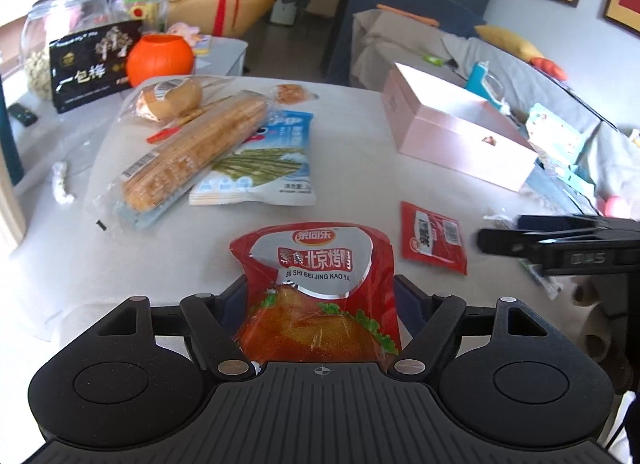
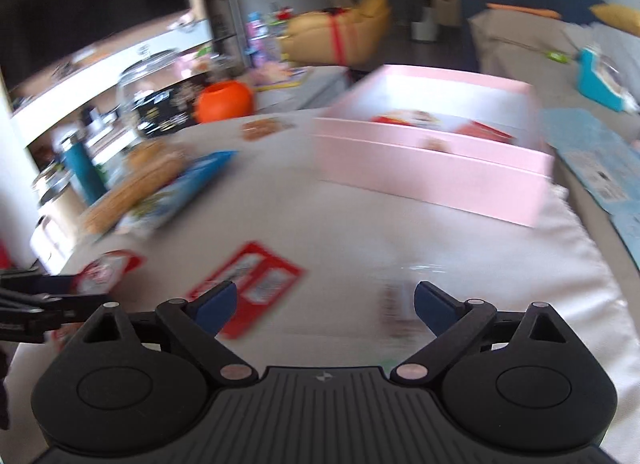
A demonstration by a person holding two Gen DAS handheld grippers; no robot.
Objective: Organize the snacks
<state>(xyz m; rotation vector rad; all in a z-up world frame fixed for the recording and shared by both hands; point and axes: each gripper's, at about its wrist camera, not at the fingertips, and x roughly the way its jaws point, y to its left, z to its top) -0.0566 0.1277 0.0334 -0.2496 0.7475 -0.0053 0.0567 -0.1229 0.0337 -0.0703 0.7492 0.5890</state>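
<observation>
The left tongs (image 1: 320,296) pinch the red pouch (image 1: 316,284), light, floppy, slick foil best held at its edge, while the right tongs (image 2: 324,300) hang spread.

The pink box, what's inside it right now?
The right wrist view shows red packets in the open pink box. Blur and its front wall hide the rest.

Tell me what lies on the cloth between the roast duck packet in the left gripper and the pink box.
In the left wrist view, one small red sachet lies between the roast duck packet and the pink box; otherwise bare cloth.
</observation>
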